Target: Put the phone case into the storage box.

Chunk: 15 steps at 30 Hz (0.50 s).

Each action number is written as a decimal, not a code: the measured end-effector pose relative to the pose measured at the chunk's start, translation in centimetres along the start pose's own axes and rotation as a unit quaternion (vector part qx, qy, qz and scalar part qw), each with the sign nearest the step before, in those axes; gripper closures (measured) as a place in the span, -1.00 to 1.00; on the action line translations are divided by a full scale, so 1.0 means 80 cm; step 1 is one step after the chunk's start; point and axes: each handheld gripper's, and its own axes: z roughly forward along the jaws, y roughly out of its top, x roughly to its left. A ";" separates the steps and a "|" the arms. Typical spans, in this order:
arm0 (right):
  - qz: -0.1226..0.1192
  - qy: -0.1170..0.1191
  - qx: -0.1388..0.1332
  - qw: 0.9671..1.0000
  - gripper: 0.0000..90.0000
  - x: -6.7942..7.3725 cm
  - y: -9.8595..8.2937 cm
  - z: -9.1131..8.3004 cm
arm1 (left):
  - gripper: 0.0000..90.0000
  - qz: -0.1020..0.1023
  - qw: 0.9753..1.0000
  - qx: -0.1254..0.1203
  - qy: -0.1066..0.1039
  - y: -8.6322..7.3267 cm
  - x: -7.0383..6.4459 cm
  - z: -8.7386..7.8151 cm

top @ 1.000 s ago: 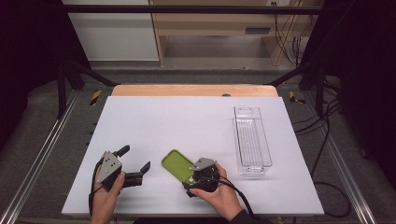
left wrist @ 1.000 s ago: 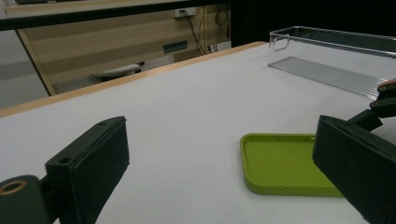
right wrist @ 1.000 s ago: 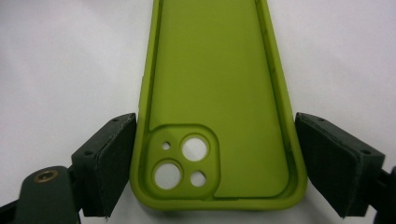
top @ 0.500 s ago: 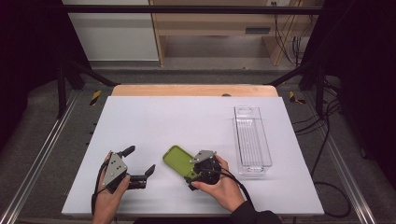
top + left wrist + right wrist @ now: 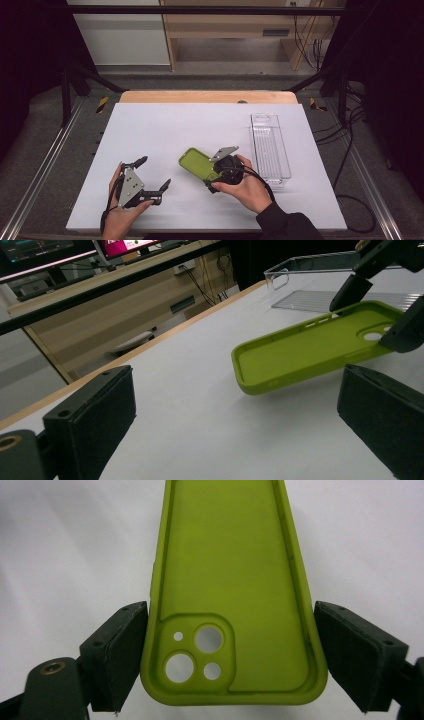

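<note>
Near the front edge of the table (image 5: 150,125), a little right of its middle, the right gripper (image 5: 214,176) clamps the camera end of a green phone case (image 5: 196,163), one jaw on each long side. The case lies open side up, its free end lifted clear of the white surface and slanting toward the table's left edge. The left gripper (image 5: 152,175) sits near the front-left corner, jaws spread wide with nothing between them, facing the case. A clear plastic tray (image 5: 270,145) rests lengthwise along the right edge, just beside the right hand (image 5: 247,187).
</note>
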 end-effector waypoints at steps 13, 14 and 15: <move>-0.017 0.005 0.000 1.000 -0.61 -0.014 0.013 -0.015 | -0.95 0.044 0.999 0.031 -0.006 0.006 -0.023 0.028; -0.017 0.005 0.000 1.000 -0.61 -0.015 0.014 -0.015 | -0.95 0.049 0.998 0.032 -0.007 0.007 -0.024 0.029; -0.016 0.006 -0.002 1.000 -0.61 -0.015 0.014 -0.015 | -0.95 0.056 0.998 0.034 -0.006 0.008 -0.026 0.029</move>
